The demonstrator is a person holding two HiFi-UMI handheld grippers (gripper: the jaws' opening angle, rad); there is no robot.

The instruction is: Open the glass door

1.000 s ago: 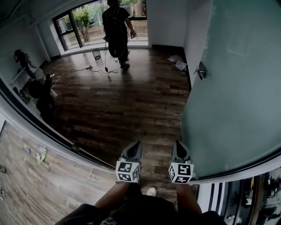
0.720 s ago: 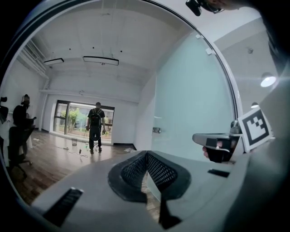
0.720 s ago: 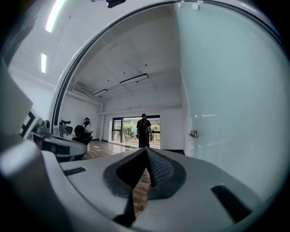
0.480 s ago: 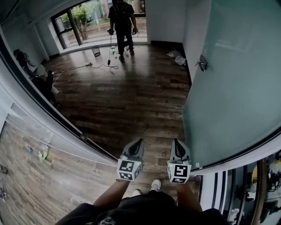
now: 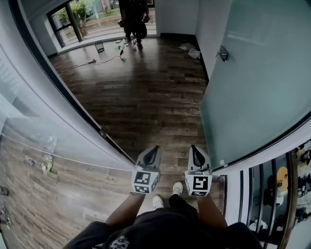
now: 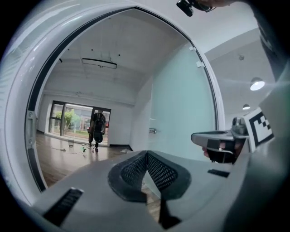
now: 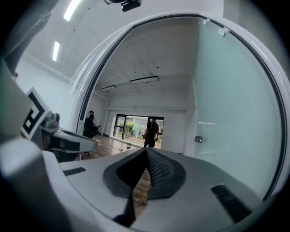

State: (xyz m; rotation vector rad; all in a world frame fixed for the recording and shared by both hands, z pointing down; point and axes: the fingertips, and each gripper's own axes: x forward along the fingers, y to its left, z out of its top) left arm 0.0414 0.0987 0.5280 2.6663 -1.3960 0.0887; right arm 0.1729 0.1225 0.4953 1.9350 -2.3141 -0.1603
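pointing forward side by side, the left gripper (image 5: 154, 148) and the right gripper (image 5: 194, 147) are hovering low over the dark wooden floor (image 5: 146, 97) at a doorway. both are showing their jaws pressed together at the tips, with nothing between them. the glass door (image 5: 257, 87), frosted and pale green, is standing swung open to the right of the right gripper, apart from both, its metal handle (image 5: 223, 53) sitting well ahead near its far edge. a glass panel (image 5: 53, 136) is running along the left. a person (image 5: 133, 14) is standing far off by the windows (image 5: 82, 14).
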